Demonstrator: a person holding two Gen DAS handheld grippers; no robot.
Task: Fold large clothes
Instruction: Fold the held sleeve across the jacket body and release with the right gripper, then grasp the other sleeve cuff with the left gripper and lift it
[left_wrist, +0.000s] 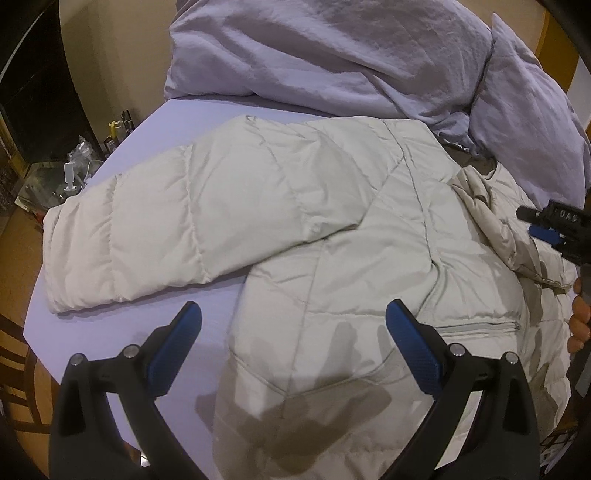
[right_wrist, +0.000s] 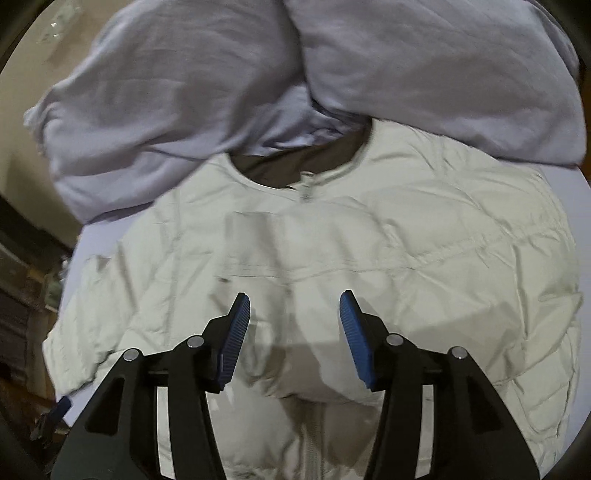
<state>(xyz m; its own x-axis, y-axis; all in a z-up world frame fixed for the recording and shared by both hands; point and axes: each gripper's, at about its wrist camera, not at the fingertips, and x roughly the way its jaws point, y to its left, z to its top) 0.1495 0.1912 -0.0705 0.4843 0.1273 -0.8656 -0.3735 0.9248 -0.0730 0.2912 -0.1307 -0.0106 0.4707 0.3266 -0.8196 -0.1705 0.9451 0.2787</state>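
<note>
**Quilted jacket spread on a bed, both grippers poised above it**

A pale grey-green puffer jacket (left_wrist: 332, 229) lies flat on a lavender bed sheet (left_wrist: 177, 122), front side up. In the right wrist view its round neckline (right_wrist: 299, 168) points to the far side and the centre zip (right_wrist: 308, 435) runs toward the near edge. In the left wrist view one sleeve (left_wrist: 147, 225) extends to the left across the sheet, clear of the body panel, and a closed pocket zip (left_wrist: 476, 326) shows near the right. A rumpled lavender duvet (left_wrist: 332, 55) and a pillow (left_wrist: 528, 122) are heaped at the far side, touching the jacket's collar end.

The left gripper (left_wrist: 293, 338) hangs above the near hem area, its blue-padded fingers (left_wrist: 177, 339) spread wide with nothing between them; its shadow falls on the fabric below. The right gripper (right_wrist: 295, 341) hovers over the jacket's chest, fingers (right_wrist: 234, 341) likewise apart and holding nothing. It also appears at the right edge of the left wrist view, beside the person's hand (left_wrist: 580, 321). Cluttered items (left_wrist: 77, 166) lie beyond the bed's left edge.
</note>
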